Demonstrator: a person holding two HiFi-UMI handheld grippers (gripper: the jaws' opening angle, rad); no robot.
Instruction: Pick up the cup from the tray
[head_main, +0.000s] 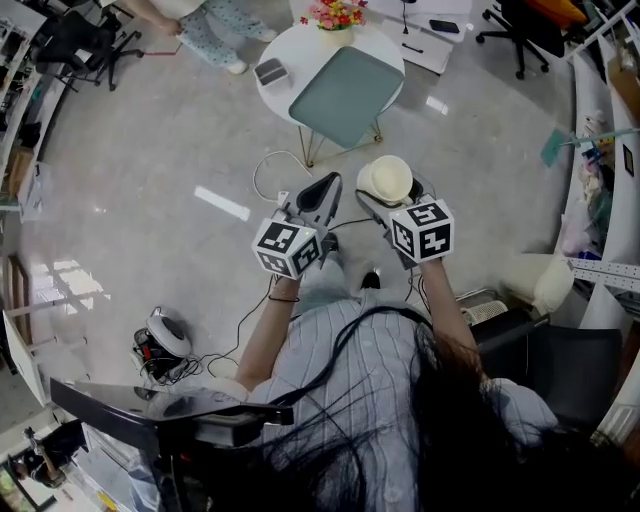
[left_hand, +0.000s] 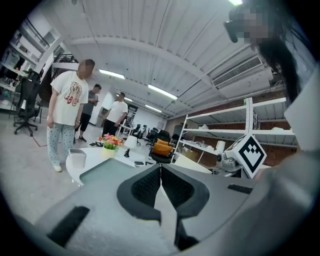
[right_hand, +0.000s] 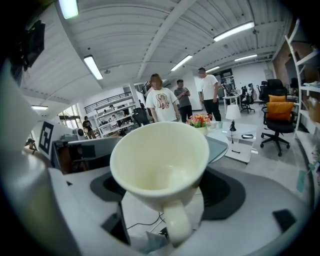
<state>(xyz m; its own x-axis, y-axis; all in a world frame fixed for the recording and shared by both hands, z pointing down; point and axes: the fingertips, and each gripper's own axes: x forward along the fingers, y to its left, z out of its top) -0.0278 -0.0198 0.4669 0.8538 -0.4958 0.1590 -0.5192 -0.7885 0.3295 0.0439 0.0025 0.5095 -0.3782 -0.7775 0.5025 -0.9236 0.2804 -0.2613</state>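
My right gripper is shut on a cream cup, held in the air above the floor. In the right gripper view the cup fills the middle, mouth towards the camera, handle pointing down, clamped between the jaws. My left gripper hangs beside it, shut with nothing in it; its black pads meet in the left gripper view. The pale green tray lies on the round white table, a little ahead of both grippers.
A flower pot and a small grey box stand on the table. A person in a white shirt stands by it, with others behind. Office chairs, shelving and floor cables surround the spot.
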